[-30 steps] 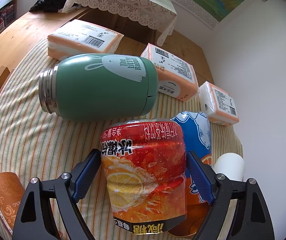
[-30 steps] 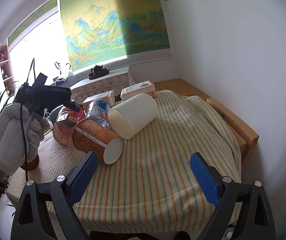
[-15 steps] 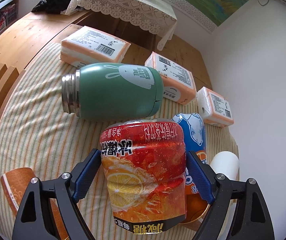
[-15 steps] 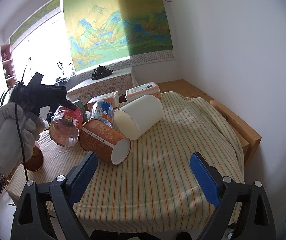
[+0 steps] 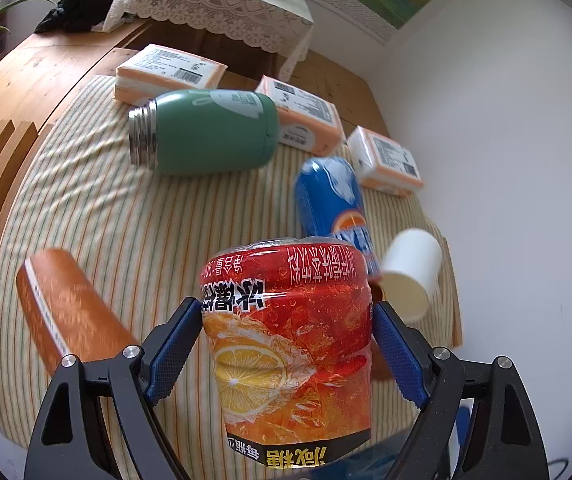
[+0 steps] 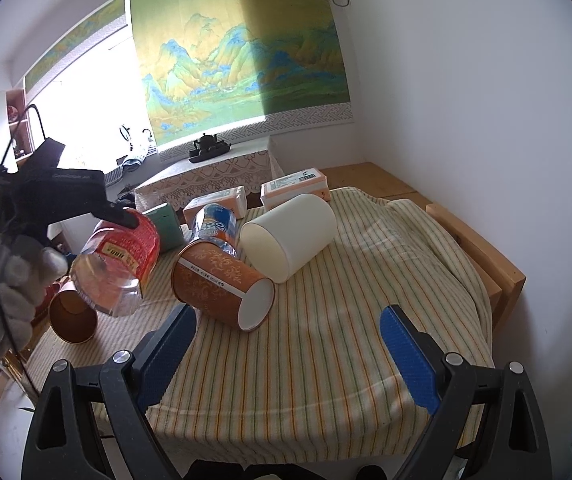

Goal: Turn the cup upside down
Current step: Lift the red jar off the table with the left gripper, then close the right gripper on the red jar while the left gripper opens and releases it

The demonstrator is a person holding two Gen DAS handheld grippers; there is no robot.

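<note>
My left gripper is shut on a red and orange plastic cup with an orange-slice label, held above the striped cloth. In the right wrist view the same cup hangs tilted at the left, its clear end down toward me, in the black gripper held by a gloved hand. My right gripper is open and empty above the cloth's front part. An orange paper cup and a white cup lie on their sides just beyond it.
A green flask, a blue can and another orange paper cup lie on the striped cloth. Several tissue packs lie at the far edge. A white wall stands at the right, wooden bench edges around.
My left gripper has lifted and pulled back with the red cup; the flask and packs now look farther away. The right gripper has shifted slightly closer to the lying cups.
</note>
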